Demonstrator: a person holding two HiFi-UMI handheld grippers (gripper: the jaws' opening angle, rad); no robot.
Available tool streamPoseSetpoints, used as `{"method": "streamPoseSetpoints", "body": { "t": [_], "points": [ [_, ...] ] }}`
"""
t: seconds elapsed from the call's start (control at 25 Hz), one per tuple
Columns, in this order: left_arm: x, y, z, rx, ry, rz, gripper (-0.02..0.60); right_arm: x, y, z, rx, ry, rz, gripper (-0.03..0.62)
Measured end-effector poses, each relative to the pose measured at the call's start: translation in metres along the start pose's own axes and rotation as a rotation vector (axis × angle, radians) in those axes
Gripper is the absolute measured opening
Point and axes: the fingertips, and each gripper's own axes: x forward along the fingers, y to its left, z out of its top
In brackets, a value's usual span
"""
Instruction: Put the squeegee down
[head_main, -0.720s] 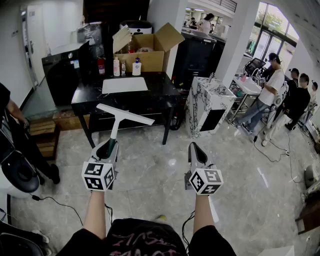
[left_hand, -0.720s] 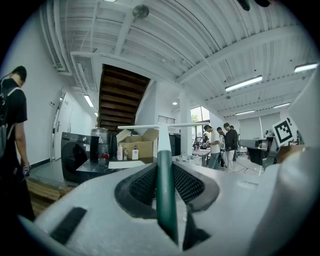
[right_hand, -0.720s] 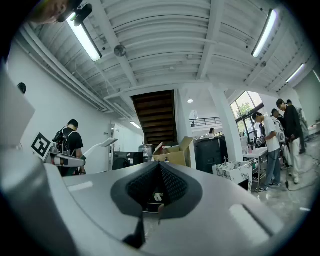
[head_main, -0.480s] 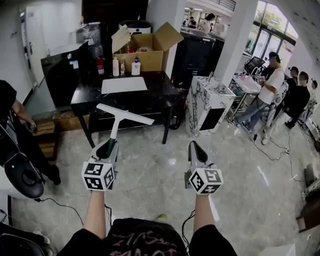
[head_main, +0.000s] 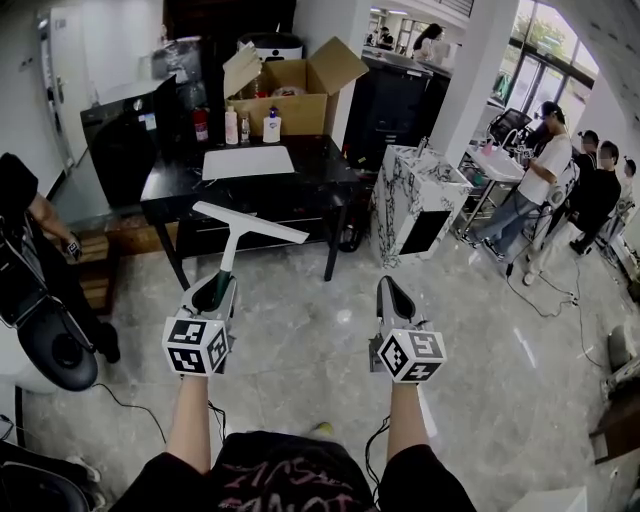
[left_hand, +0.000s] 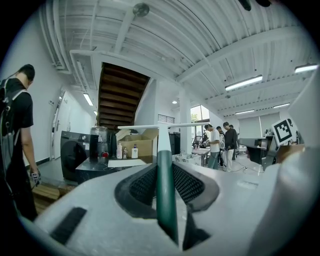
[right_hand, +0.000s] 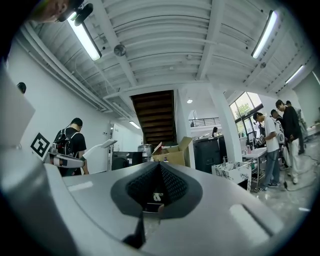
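Observation:
The squeegee (head_main: 232, 245) has a dark green handle and a long white blade. It sticks out level over the floor, its blade towards the black table (head_main: 313, 167). My left gripper (head_main: 214, 291) is shut on the green handle. In the left gripper view the squeegee handle (left_hand: 165, 185) runs straight between the pads, and the squeegee blade (left_hand: 165, 125) lies crosswise beyond them. My right gripper (head_main: 391, 293) is held level beside it, shut with nothing in it. In the right gripper view my right gripper (right_hand: 158, 175) has its pads together.
On the table lie a white sheet (head_main: 248, 162), an open cardboard box (head_main: 290, 100) and bottles (head_main: 272, 130). A marble-patterned cabinet (head_main: 420, 205) stands to its right. A person (head_main: 25, 225) stands at the left, and several people (head_main: 540, 190) at the right. Cables (head_main: 130, 410) trail on the grey floor.
The person at the left has shifted a little. Both grippers and the squeegee keep nearly the same places.

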Motion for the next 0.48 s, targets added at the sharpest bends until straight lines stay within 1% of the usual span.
{"method": "streamPoseSetpoints", "body": {
  "t": [0.48],
  "points": [
    [0.0058,0.0035,-0.0062,-0.011,0.019,-0.008,0.104,0.0073,0.0028,-0.0095,0.007,0.027,0.012,0.009]
  ]
}}
